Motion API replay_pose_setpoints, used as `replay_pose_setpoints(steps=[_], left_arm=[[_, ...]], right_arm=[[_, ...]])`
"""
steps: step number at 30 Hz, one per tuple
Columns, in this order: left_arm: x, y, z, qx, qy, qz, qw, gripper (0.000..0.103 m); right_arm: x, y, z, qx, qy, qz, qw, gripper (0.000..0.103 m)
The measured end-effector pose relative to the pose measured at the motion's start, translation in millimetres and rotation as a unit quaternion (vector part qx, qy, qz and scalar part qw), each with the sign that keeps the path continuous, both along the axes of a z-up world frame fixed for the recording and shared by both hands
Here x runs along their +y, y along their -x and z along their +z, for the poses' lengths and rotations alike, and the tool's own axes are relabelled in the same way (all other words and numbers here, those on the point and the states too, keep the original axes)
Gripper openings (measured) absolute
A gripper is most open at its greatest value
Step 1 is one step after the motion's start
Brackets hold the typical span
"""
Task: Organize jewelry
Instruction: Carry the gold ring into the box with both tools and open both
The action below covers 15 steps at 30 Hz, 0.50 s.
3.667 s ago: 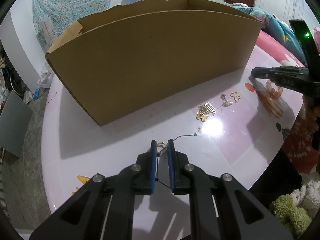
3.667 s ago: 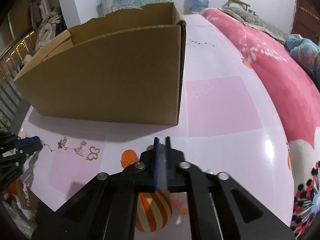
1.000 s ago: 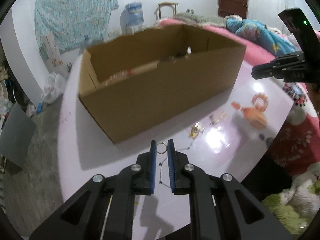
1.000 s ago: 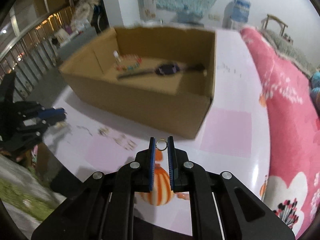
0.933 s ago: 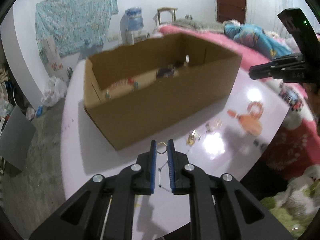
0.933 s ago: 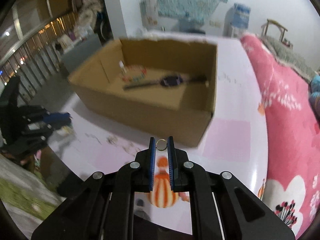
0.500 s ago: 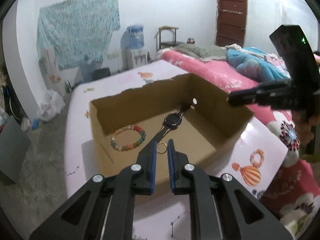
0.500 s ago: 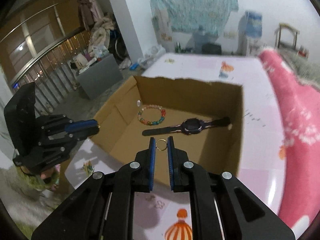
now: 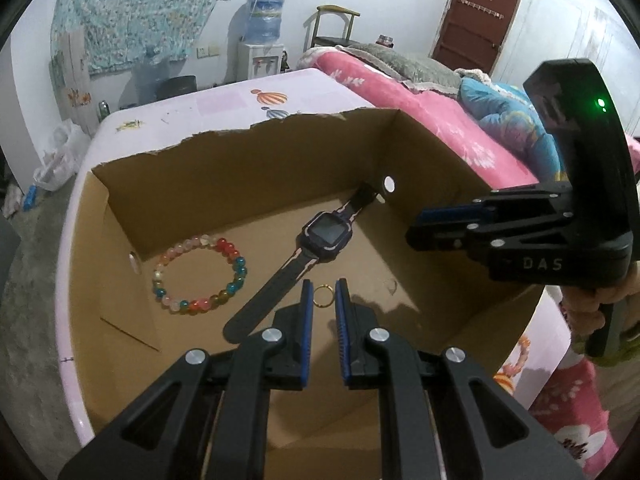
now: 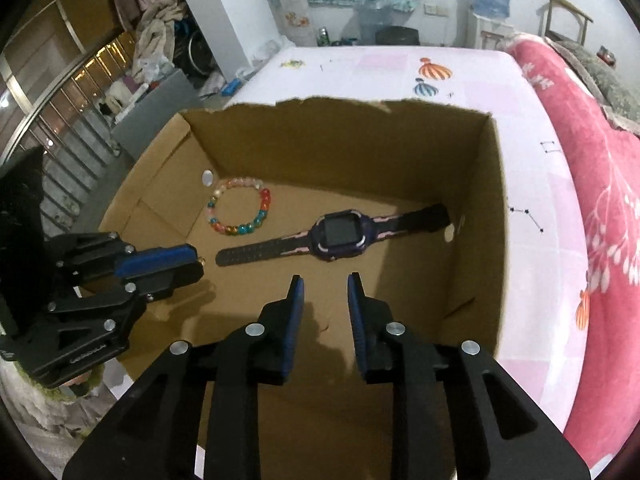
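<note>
Right gripper jaws opening, empty, its small ring gone from between them | left gripper pinches gold ring over cardboard box front edge | I judge one ring dropped inside, one left.

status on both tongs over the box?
Left tongs pinch a gold ring. Right tongs opening, empty. Both above box; watch, bead bracelet inside.

place: home bedroom | evidence: pink bed, water dispenser, wooden door
</note>
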<state>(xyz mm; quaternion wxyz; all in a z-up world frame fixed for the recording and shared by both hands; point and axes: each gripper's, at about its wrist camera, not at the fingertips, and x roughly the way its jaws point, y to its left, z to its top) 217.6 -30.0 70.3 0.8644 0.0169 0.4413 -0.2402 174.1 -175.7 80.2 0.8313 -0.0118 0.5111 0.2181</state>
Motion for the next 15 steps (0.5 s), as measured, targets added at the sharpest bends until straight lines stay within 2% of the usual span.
replay_pose_setpoints(steps=[6, 11, 15], left_arm=[[11, 1, 5, -0.002, 0.026, 0.009, 0.9996, 0.011], [28, 9, 22, -0.025, 0.044, 0.025, 0.9984, 0.011], [38, 16, 32, -0.037, 0.053, 0.031, 0.9974, 0.011]], right_arm=[[-10, 4, 16, -0.025, -0.012, -0.013, 1.0, 0.033], [-21, 11, 30, -0.052, -0.033, -0.025, 0.998, 0.039], [-26, 19, 39, -0.07, -0.042, -0.035, 0.996, 0.049]])
